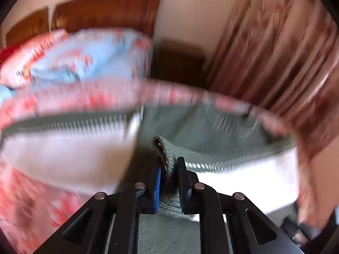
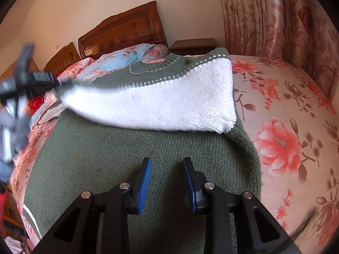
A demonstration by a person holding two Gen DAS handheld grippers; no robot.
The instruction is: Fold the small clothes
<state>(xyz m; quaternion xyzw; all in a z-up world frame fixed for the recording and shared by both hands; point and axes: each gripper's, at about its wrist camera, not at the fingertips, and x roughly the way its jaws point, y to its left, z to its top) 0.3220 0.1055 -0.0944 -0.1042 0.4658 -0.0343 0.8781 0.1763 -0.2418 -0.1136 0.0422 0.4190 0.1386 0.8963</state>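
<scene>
1. Left wrist view: the left gripper (image 1: 169,169) was seen with its fingers pinched on a fold of the green knit sweater (image 1: 190,127). The green and white cloth was stretched ahead of it, blurred, above the floral bedspread (image 1: 27,201). A blue floral pillow (image 1: 84,59) and a wooden headboard (image 1: 106,10) were seen behind, and a patterned curtain (image 1: 275,42) at the right.

2. Right wrist view: the right gripper (image 2: 167,182) was held over the sweater (image 2: 127,158) with its fingers spread, nothing between the blue pads (image 2: 145,186). The sweater was laid on the bedspread (image 2: 286,127) near the bed's right edge, with a white part (image 2: 159,101) folded across the green body. The left gripper (image 2: 61,83), blurred, was seen at that part's left end.
</scene>
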